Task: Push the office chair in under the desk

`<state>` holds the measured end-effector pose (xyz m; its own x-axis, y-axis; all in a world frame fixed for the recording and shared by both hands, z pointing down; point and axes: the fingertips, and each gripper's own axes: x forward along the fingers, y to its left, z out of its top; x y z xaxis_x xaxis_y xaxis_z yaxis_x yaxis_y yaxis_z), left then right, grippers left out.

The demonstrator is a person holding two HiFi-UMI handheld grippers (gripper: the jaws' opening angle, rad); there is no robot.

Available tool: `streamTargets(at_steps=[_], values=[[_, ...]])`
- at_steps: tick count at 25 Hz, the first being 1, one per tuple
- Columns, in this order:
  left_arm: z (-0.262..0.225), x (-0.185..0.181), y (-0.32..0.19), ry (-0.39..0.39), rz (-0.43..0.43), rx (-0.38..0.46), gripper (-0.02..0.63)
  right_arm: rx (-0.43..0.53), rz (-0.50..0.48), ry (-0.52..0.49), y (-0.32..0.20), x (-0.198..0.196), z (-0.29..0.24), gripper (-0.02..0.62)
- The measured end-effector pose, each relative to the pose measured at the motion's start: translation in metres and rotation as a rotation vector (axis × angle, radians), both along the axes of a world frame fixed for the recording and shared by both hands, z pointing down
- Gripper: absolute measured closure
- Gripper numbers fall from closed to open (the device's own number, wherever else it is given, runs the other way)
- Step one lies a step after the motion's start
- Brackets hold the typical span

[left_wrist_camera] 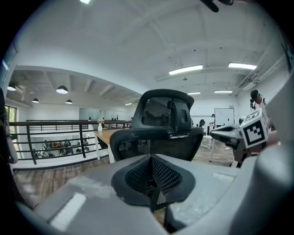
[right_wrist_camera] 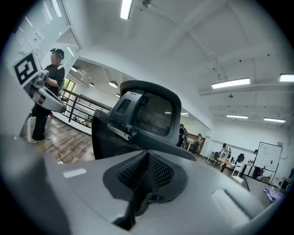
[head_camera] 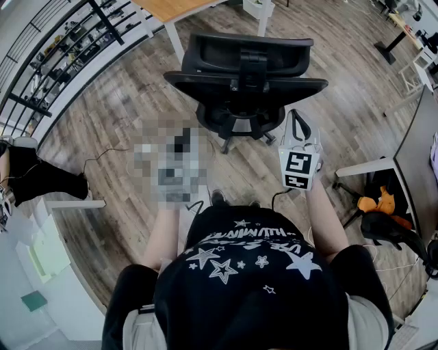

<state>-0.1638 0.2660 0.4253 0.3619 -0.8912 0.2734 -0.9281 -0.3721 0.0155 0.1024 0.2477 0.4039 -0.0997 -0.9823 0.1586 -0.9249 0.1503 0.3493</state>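
A black office chair [head_camera: 246, 75] stands on the wood floor with its mesh back and headrest toward me. Beyond it is a wooden-topped desk [head_camera: 171, 8] on white legs. My right gripper [head_camera: 296, 119] hangs just right of the chair's base, a short way from the backrest, and is shut and empty. A mosaic patch covers my left gripper in the head view. In the left gripper view the left gripper [left_wrist_camera: 153, 183] is shut with nothing in it and faces the chair [left_wrist_camera: 161, 128] and the desk [left_wrist_camera: 108, 134]. The right gripper [right_wrist_camera: 144, 176] points at the chair [right_wrist_camera: 138, 114] from below.
A black railing [head_camera: 61, 48] runs along the left. A white cabinet [head_camera: 55, 253] stands at the near left. Another desk [head_camera: 417, 150] is on the right, with a black bag and an orange item [head_camera: 380, 205] under it. A thin cable [head_camera: 102, 156] lies on the floor.
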Motion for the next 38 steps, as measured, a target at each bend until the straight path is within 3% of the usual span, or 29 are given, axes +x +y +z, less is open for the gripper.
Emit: streamTargets(at_steps=[14,21,29,38], values=[[0.003,0.013,-0.004,0.021,0.016,-0.012,0.604,-0.003,0.025,-0.017,0.008,0.021,0.002,0.594],[0.005,0.032,0.005,0.018,0.005,-0.026,0.604,0.052,-0.041,-0.049,0.019,0.032,-0.007,0.592],[0.004,0.043,0.027,0.019,-0.066,-0.032,0.604,0.014,-0.108,-0.026,0.023,0.043,0.005,0.592],[-0.004,0.027,0.037,-0.014,-0.171,0.003,0.604,0.013,-0.156,0.074,0.019,0.041,0.015,0.592]])
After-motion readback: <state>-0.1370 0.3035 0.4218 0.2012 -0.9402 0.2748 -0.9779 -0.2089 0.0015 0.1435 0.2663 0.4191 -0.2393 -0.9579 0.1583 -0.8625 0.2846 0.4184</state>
